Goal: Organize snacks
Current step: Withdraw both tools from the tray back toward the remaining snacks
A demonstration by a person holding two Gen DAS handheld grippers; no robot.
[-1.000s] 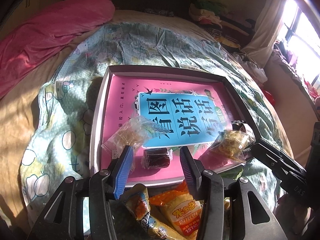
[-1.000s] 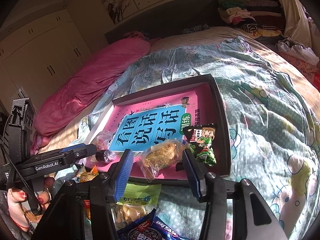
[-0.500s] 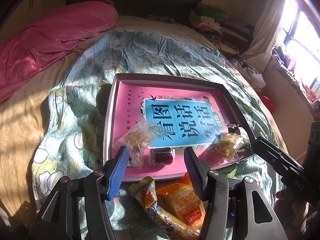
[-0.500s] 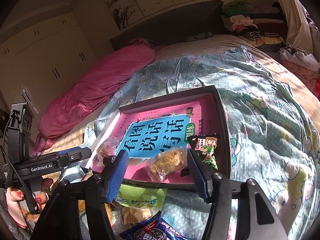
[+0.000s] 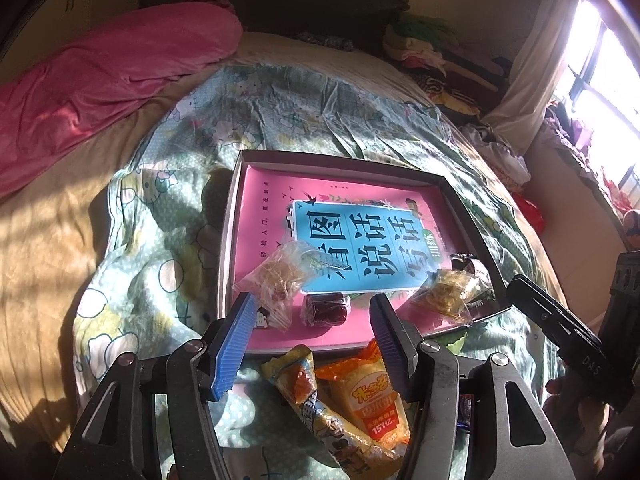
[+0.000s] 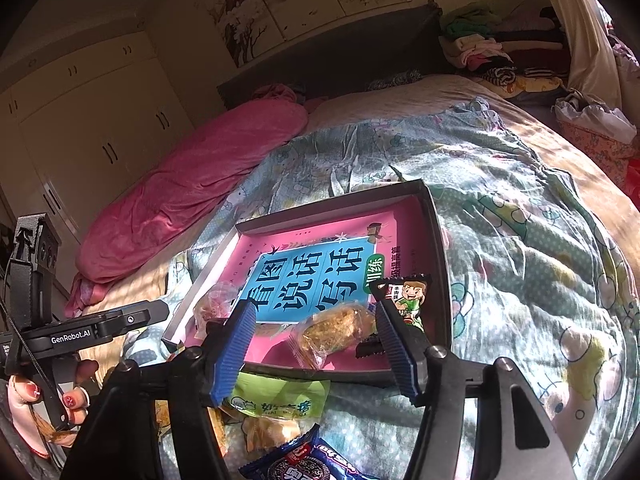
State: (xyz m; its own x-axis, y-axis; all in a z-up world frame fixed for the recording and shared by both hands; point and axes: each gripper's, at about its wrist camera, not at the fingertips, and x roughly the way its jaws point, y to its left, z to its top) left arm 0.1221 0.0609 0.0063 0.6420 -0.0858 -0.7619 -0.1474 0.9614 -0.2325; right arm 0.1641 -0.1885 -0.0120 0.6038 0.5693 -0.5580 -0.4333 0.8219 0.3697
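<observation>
**Both grippers empty over a half-filled tray**

A shallow tray (image 5: 230, 236) lies on the bed, on a cartoon-print quilt (image 5: 168, 208), with a pink and blue book (image 5: 360, 248) as its floor. It seems to serve as the collecting place, since four snacks already lie along its near edge: a clear bag of pale pieces (image 5: 280, 280), a dark red wrapped sweet (image 5: 325, 309), a clear-wrapped golden cake (image 5: 450, 290) and, in the near right corner, a dark packet with a cartoon boy (image 6: 406, 296).

The left gripper (image 5: 312, 336) hangs over the near rim, its fingers about half apart and holding nothing; the red sweet lies free on the book beyond them. The right gripper (image 6: 316, 338) is likewise half open and empty, with the golden cake resting in the tray between and beyond its fingers, untouched as far as can be seen. Both sets of jaws are at rest, neither opening nor closing.

Unsorted snacks wait on the quilt just short of the tray: an orange packet (image 5: 370, 400) and a long yellow packet (image 5: 316, 404) under the left gripper, a green-labelled packet (image 6: 280, 396) and a blue biscuit packet (image 6: 304, 460) under the right. These look like the next picks.

The gripper bodies cover much of this pile, so its full count cannot be told. The blue packet is cut off by the frame edge, and the cartoon packet is mostly hidden in the left view.
</observation>
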